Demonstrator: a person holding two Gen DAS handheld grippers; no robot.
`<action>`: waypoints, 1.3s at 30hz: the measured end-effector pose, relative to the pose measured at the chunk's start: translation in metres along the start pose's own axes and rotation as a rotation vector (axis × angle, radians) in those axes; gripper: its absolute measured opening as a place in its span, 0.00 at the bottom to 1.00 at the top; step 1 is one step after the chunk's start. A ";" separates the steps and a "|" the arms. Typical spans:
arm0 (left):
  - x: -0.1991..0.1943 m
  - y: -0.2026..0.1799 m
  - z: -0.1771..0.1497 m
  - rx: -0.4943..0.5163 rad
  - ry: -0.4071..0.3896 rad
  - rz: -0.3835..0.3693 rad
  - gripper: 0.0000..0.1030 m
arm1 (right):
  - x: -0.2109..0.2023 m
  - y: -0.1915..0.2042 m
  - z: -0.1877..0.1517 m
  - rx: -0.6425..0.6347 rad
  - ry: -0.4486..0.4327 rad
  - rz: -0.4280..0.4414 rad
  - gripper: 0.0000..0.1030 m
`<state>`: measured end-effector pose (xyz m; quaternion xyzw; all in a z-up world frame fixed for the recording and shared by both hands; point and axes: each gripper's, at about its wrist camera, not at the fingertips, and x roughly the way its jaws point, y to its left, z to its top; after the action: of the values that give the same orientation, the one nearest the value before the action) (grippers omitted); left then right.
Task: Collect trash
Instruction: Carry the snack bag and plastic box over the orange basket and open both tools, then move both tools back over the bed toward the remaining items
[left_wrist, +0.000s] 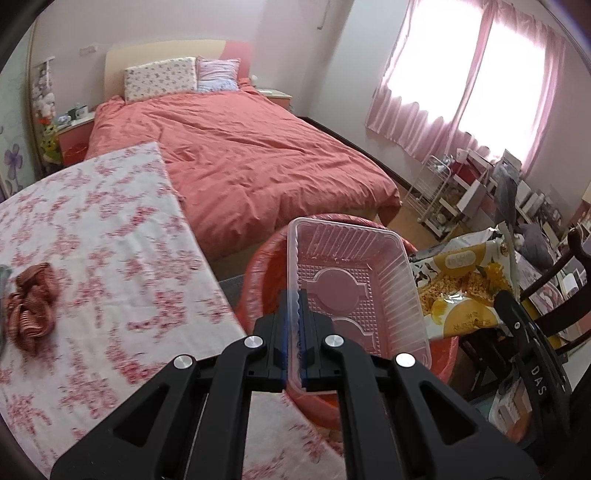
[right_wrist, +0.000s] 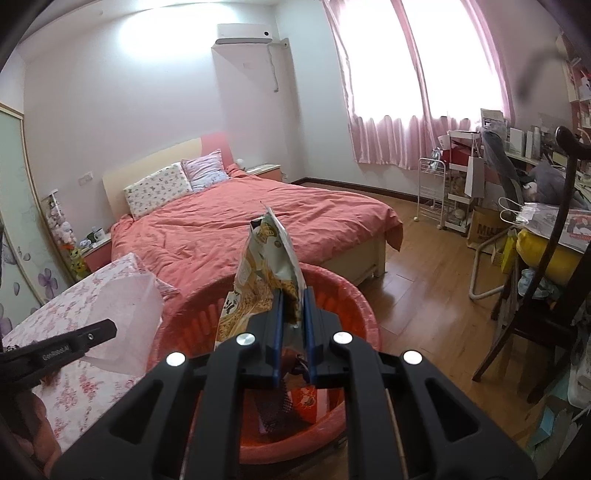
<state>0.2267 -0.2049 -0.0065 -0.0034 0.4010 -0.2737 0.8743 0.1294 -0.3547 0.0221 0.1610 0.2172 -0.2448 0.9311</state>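
My left gripper (left_wrist: 294, 295) is shut on the near rim of a clear plastic food tray (left_wrist: 354, 280), which hangs over the red bin (left_wrist: 258, 273) lined with a red bag. My right gripper (right_wrist: 293, 295) is shut on a yellow and white snack bag (right_wrist: 264, 266), held upright above the same red bin (right_wrist: 354, 295). In the left wrist view the snack bag (left_wrist: 465, 284) shows just right of the tray, beside the black body of the right gripper. In the right wrist view the clear tray (right_wrist: 129, 314) shows at the left, held by the left gripper's black finger (right_wrist: 74, 341). Wrappers lie in the bin's bottom.
A table with a pink floral cloth (left_wrist: 92, 236) stands left of the bin, with a crumpled reddish scrunchie (left_wrist: 33, 306) on it. A bed with a salmon cover (left_wrist: 240, 158) lies beyond. A dark wooden chair (right_wrist: 535, 314) and cluttered desk (right_wrist: 546, 218) stand at the right.
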 end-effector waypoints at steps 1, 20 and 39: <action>0.003 -0.003 0.000 0.002 0.005 -0.003 0.04 | 0.002 -0.003 0.000 0.004 0.001 -0.002 0.11; 0.029 -0.009 -0.009 -0.003 0.078 0.015 0.29 | 0.032 -0.020 -0.009 0.060 0.078 0.044 0.30; -0.065 0.106 -0.031 -0.091 -0.019 0.216 0.34 | -0.009 0.070 -0.015 -0.079 0.095 0.157 0.39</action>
<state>0.2211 -0.0767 -0.0053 -0.0026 0.4028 -0.1591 0.9013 0.1543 -0.2870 0.0272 0.1521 0.2575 -0.1543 0.9417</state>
